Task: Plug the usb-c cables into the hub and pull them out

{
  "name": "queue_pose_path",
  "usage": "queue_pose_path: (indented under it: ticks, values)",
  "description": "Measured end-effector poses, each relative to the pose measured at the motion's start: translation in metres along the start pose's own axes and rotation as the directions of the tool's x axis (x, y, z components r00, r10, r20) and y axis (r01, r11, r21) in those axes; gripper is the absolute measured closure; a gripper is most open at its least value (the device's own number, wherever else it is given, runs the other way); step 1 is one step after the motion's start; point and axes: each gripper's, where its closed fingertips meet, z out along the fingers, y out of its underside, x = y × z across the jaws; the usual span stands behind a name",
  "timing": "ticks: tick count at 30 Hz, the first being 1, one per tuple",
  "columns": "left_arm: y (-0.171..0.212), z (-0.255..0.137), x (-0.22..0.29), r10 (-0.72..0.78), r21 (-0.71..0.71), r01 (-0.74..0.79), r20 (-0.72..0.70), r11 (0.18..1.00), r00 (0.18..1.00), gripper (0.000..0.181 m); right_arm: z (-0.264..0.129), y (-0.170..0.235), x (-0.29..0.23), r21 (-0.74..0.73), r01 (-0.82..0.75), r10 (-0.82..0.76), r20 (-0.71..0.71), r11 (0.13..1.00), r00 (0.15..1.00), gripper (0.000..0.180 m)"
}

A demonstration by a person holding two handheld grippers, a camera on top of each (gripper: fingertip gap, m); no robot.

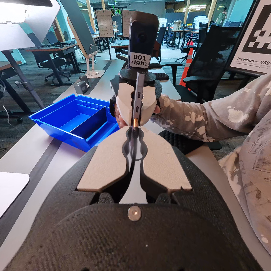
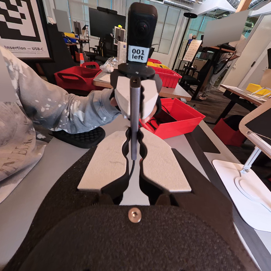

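In the left wrist view my left gripper (image 1: 134,129) is shut on a black USB-C cable (image 1: 132,148). Its copper-coloured plug (image 1: 135,123) sticks out of the fingertips and meets the near end of the grey hub (image 1: 138,95), which stands edge-on with two oval ports showing. I cannot tell if the plug is seated. The right gripper (image 1: 136,118) faces me, shut on the hub. In the right wrist view my right gripper (image 2: 134,130) is shut on the hub (image 2: 134,111), whose own black cable (image 2: 132,168) trails back between the fingers. The left gripper (image 2: 134,117) is opposite.
A blue divided bin (image 1: 73,121) stands on the grey table to the left. A red bin (image 2: 180,121) holding black cables stands to the right, beside a white stand base (image 2: 242,183). A person's speckled grey sleeve (image 1: 198,120) and a black chair armrest (image 2: 82,137) are close by. Both grippers' tips are close together, under 4 cm apart.
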Motion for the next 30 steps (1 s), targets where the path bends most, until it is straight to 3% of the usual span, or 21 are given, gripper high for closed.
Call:
queue_pose_path:
  ticks: [3, 6, 9, 14, 17, 21, 30]
  values:
    - [-0.015, -0.030, -0.015, 0.025, 0.018, -0.028, 0.115, 0.999, 0.993, 0.152, -0.012, -0.004, 0.005, 0.009, 0.000, 0.000, -0.028, 1.000, 1.000, 0.171]
    - [-0.010, -0.086, -0.050, 0.016, -0.075, 0.007, 0.309, 0.997, 0.951, 0.152, -0.027, -0.007, 0.013, 0.016, 0.003, -0.002, -0.065, 1.000, 0.998, 0.171]
    - [0.040, -0.150, -0.095, 0.012, -0.314, 0.165, 0.492, 0.935, 0.871, 0.152, -0.034, -0.008, 0.017, 0.023, 0.004, -0.002, -0.086, 1.000, 0.996, 0.170]
    - [0.165, -0.232, -0.132, -0.033, -0.581, 0.487, 0.620, 0.652, 0.784, 0.155, -0.031, -0.003, 0.019, -0.008, 0.015, -0.016, -0.104, 1.000, 0.994, 0.171]
    - [0.224, -0.248, -0.134, -0.056, -0.643, 0.566, 0.634, 0.516, 0.771, 0.156, -0.027, 0.001, 0.019, -0.032, 0.023, -0.027, -0.106, 0.999, 0.994, 0.171]
    - [0.270, -0.258, -0.135, -0.010, -0.718, 0.579, 0.625, 0.387, 0.781, 0.156, -0.025, 0.006, 0.022, -0.038, 0.015, -0.020, -0.114, 0.999, 0.993, 0.170]
    - [0.294, -0.257, -0.142, -0.020, -0.699, 0.599, 0.644, 0.390, 0.764, 0.162, -0.025, 0.014, 0.028, -0.041, 0.005, -0.010, -0.128, 0.999, 0.992, 0.170]
